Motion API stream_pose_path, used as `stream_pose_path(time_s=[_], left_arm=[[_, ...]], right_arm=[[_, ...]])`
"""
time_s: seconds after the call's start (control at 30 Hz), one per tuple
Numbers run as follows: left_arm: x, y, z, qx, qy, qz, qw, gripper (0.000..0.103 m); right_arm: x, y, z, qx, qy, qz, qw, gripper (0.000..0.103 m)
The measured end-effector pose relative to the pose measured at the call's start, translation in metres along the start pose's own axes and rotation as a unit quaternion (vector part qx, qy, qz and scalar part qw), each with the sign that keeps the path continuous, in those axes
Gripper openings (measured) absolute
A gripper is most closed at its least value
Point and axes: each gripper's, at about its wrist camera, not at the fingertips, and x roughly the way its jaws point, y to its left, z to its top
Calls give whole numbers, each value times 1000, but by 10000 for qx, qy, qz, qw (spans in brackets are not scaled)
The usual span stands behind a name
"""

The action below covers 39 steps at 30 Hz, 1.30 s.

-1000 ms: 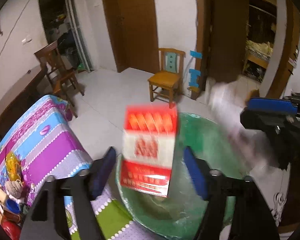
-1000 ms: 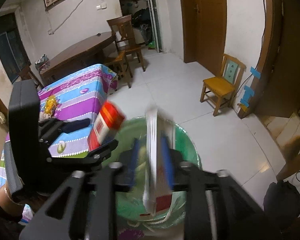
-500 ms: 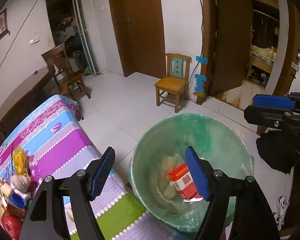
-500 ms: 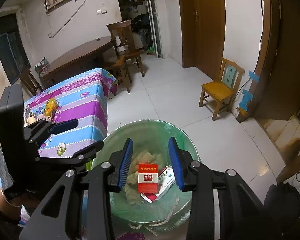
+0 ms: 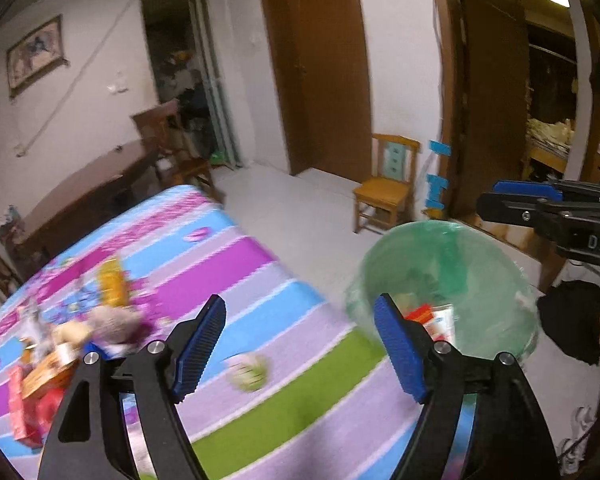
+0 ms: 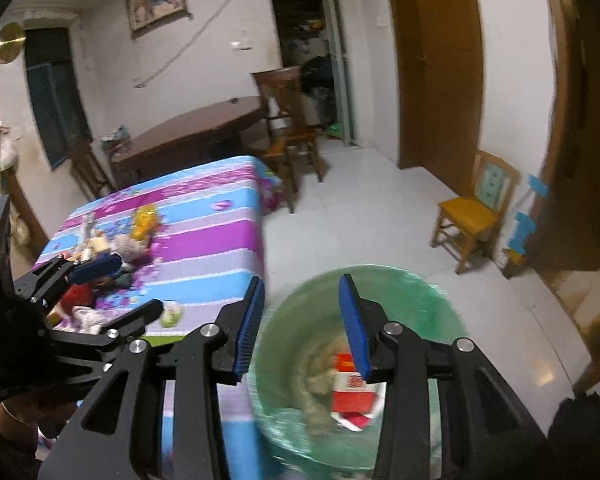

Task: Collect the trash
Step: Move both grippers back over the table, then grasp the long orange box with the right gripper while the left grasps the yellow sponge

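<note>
While both grippers' fingers were spreading empty, the small crumpled pale wrapper on the striped-cloth bench looked light and soft, best pinched across its middle.

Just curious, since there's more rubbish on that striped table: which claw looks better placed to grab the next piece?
Probably the left claw: it is empty, jaws opening, over the tablecloth near the clutter pile. The right claw, also empty, hangs by the bin.

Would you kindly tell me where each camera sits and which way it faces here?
Left wrist: on the left claw, looking down past its opening, empty jaws at the striped table; the right claw shows at the right edge.
Right wrist: on the right claw, jaws opening and empty, over the green bin; the left claw shows at left.
Shared: table, bin, yellow chair.
</note>
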Motion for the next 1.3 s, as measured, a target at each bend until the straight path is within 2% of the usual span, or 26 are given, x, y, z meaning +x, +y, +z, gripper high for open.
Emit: stream_pose_path(time_s=[0.17,0.23,0.27,0.33,0.37,0.43,0.47,0.6,0.63,0.67,0.7,0.73,0.77,0.83,0.87,0.9,0.97,1.0,1.1,1.3], left_arm=[[-43,66,-38,-243,-81,155,9996,80],[-62,102,-60,-469,-24,136,9988,80],[-71,121,-69,-595,23,87,9982,80],[-90,162,-93,-752,140,-30,9971,80],[-98,179,-103,-728,185,-62,9972,81],[-111,210,-127,-533,232,161,9982,82],[-115,225,-139,-416,328,203,9984,82],[-112,266,-174,-171,705,204,9972,82],[-109,271,-180,-108,742,184,9970,82],[-105,274,-186,-69,774,161,9968,82],[-98,276,-190,-55,822,111,9965,82],[-92,279,-193,-71,863,83,9962,82],[-85,282,-195,-100,911,72,9958,82],[-72,282,-194,-129,961,20,9953,82],[-67,283,-194,-141,976,-40,9951,82],[-59,283,-193,-137,1016,-81,9947,82],[-51,283,-192,-109,1060,-114,9942,82],[-46,282,-191,-105,1074,-138,9941,82],[-39,284,-192,-165,1101,-233,9935,82],[-25,285,-190,-327,1190,-346,9918,82]], right_arm=[[18,43,-2,-453,43,557,9974,43],[26,67,-2,-815,74,844,9931,49],[28,77,-2,-1022,83,965,9900,51],[34,107,-1,-1650,108,1303,9776,65],[35,121,-1,-1980,117,1450,9693,68],[39,154,1,-2863,113,1732,9423,80],[41,170,1,-3283,108,1845,9263,82],[53,233,0,-5013,65,2211,8365,86],[61,247,2,-5270,171,2299,8180,87],[66,257,3,-5437,265,2354,8052,87],[78,275,6,-5719,420,2419,7827,87],[84,283,8,-5880,496,2439,7696,86],[95,300,11,-6136,619,2465,7476,86],[107,315,15,-6430,812,2560,7172,86],[116,327,18,-6605,984,2626,6965,86],[123,335,18,-6736,1060,2622,6829,86],[136,347,20,-7001,1291,2620,6516,83],[146,355,20,-7176,1470,2581,6300,78],[169,369,18,-7462,1856,2415,5919,65],[193,390,26,-7586,2109,2536,5619,46]])
